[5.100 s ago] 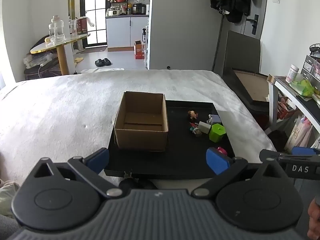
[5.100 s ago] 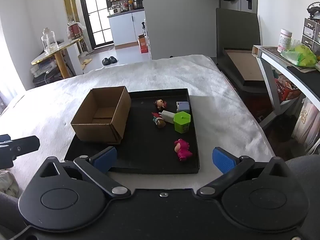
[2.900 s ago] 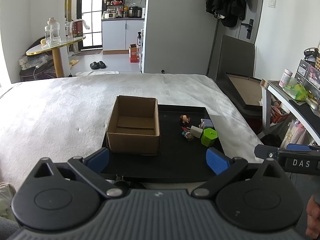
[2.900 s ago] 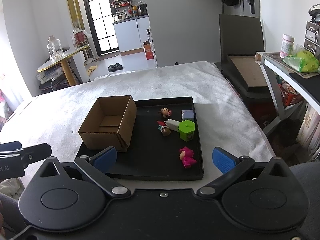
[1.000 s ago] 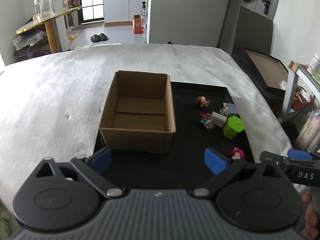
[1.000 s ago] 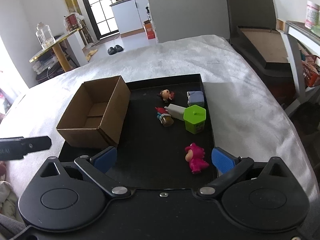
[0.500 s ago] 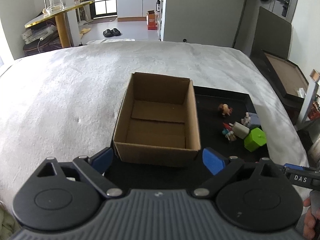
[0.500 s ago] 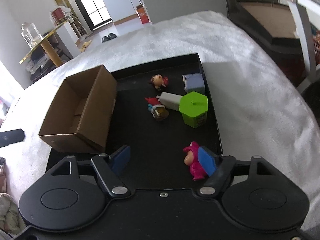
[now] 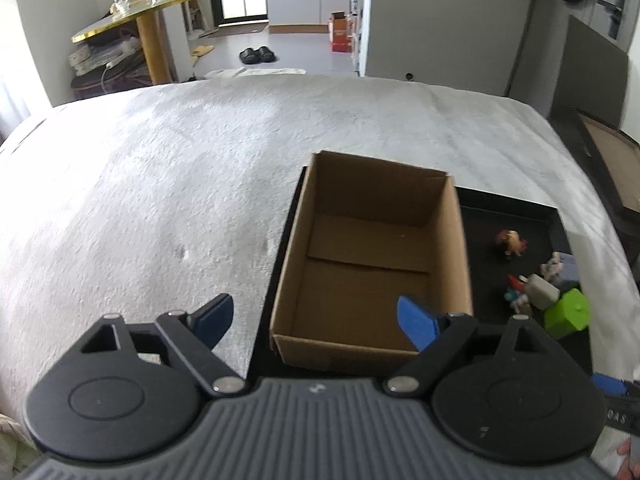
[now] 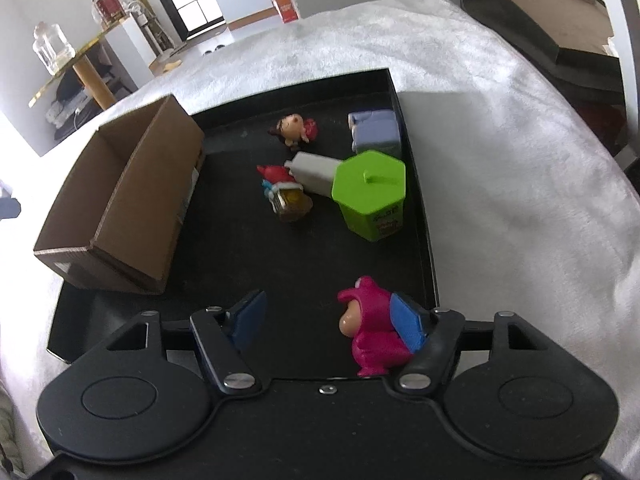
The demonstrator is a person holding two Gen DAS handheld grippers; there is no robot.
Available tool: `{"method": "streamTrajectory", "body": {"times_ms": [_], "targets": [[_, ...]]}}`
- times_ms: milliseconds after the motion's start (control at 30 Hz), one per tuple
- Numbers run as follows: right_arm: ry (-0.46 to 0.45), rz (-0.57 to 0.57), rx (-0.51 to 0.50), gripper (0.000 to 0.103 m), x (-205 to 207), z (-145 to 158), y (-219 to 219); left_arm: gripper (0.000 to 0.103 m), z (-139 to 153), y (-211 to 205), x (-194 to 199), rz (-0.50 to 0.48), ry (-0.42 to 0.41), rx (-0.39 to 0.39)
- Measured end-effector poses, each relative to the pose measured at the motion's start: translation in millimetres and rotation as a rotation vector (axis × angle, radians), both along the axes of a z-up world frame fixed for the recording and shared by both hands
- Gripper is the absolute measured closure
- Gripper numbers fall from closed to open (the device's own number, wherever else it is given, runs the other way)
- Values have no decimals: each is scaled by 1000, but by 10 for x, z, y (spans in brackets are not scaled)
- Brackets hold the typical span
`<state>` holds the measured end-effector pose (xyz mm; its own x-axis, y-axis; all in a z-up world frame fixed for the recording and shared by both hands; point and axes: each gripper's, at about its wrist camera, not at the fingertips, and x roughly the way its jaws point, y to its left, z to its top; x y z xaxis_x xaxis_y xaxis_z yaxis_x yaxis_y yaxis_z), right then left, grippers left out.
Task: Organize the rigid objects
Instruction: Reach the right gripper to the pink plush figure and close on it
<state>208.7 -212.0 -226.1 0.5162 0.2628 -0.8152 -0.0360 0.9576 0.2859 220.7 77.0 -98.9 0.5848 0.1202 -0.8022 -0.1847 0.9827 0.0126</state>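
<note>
Box (image 9: 372, 264): empty, nothing sorted yet.
Toys: six loose on tray (image 10: 416, 208).
Right gripper (image 10: 326, 318): jaws open around pink figure (image 10: 372, 332), near edge.
Left gripper (image 9: 316, 320): jaws open, empty, over box.

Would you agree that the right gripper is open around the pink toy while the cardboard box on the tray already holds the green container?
Not quite: the cardboard box holds nothing, as the left wrist view shows. The green container stands on the black tray outside the box, seen in the right wrist view. The rest holds: the right gripper is open with the pink toy between its fingers.
</note>
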Motion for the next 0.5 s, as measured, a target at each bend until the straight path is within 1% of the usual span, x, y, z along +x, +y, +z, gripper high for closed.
{"method": "streamTrajectory", "body": {"times_ms": [167,200,267,367,500], "targets": [[19,-13,-28,39,47,-132,-27,22,-184,69,55,30,18,-18],[22,-15,-37,39,61,-159,-31,25,-225,73,65,32,21,-22],[22,-17,-46,39,80,-209,-27,28,-297,58,84,31,28,-8],[32,-3,-70,41,98,-312,24,30,-380,40,97,24,25,26],[53,20,-110,42,129,-405,104,32,-481,88,145,31,38,17]]}}
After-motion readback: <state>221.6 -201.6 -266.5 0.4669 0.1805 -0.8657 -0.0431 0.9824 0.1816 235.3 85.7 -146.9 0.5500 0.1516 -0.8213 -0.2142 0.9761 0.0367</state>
